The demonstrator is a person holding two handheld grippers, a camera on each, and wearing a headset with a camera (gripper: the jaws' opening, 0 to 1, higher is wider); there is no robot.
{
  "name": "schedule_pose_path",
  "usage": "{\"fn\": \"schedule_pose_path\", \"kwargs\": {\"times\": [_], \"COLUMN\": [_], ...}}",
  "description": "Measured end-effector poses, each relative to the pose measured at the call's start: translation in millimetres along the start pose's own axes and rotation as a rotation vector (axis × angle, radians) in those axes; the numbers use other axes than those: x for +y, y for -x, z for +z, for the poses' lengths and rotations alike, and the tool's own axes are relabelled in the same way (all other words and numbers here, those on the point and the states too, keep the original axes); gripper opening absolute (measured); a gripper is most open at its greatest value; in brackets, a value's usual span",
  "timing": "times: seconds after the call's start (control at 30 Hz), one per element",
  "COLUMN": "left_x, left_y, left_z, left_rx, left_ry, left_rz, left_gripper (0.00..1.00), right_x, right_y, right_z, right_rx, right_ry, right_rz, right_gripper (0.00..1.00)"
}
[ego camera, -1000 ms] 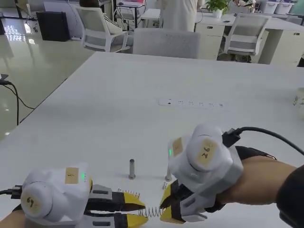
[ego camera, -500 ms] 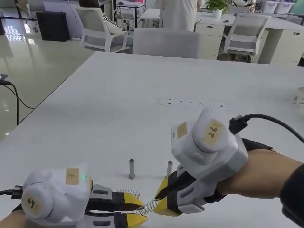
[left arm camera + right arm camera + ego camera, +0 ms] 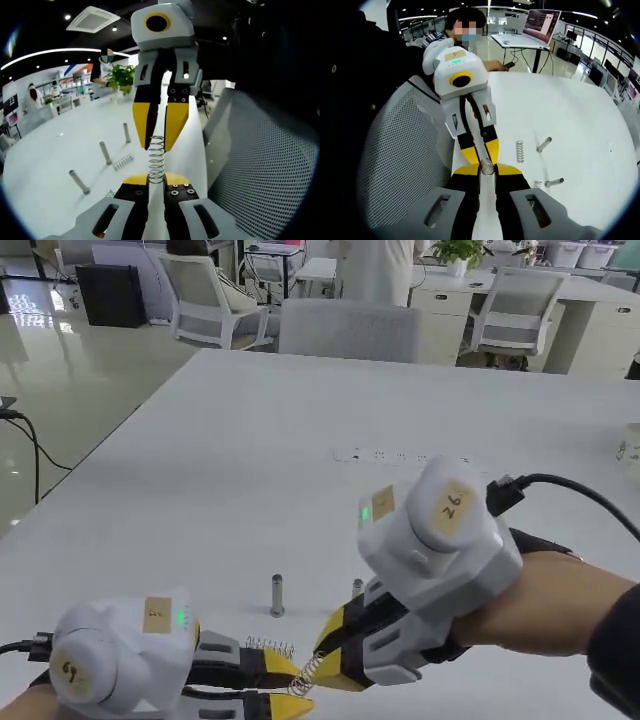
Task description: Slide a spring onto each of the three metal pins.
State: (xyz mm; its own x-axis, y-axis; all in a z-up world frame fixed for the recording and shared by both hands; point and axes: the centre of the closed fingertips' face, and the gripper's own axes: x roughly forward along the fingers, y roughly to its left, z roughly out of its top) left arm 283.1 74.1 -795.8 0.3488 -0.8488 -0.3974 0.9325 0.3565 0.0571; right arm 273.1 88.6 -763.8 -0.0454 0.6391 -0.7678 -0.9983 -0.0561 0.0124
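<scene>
Low on the left, your left gripper [image 3: 289, 686] has its jaws clenched on 1 end of the spring [image 3: 311, 670]. Your right gripper [image 3: 325, 664] pinches the other end, holding it just over the table [image 3: 300, 440]. Behind them a loose spring [image 3: 268, 645] lies near 2 upright pins: near pin [image 3: 277, 595], far pin [image 3: 357, 586].

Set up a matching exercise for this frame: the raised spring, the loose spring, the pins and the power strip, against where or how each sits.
1. raised spring
2. loose spring
3. pins
4. power strip

a. standing upright, bare
b. gripped at both ends
c. far across the table
d. lying flat beside the pins

Pairs: 1-b, 2-d, 3-a, 4-c
</scene>
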Motion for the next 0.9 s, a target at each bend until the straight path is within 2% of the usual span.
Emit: {"fn": "schedule_pose_path", "kwargs": {"times": [0.43, 0.63, 0.9], "left_x": [-1.4, 1.4, 3.2], "left_y": [-2.3, -2.4, -1.9], "left_z": [1.3, 2.5, 3.1], "left_rx": [-0.009, -0.020, -0.025], "left_ry": [0.004, 0.014, 0.025], "left_rz": [-0.003, 0.004, 0.012], "left_gripper": [0.02, 0.02, 0.08], "right_x": [0.8, -0.8, -5.0], "right_y": [0.0, 1.5, 4.8], "right_z": [2.0, 1.8, 0.9], "right_rx": [0.005, 0.017, 0.024], "right_ry": [0.005, 0.005, 0.003], "right_rz": [-0.004, -0.013, -0.028], "right_gripper": [0.08, 0.08, 0.08]}}
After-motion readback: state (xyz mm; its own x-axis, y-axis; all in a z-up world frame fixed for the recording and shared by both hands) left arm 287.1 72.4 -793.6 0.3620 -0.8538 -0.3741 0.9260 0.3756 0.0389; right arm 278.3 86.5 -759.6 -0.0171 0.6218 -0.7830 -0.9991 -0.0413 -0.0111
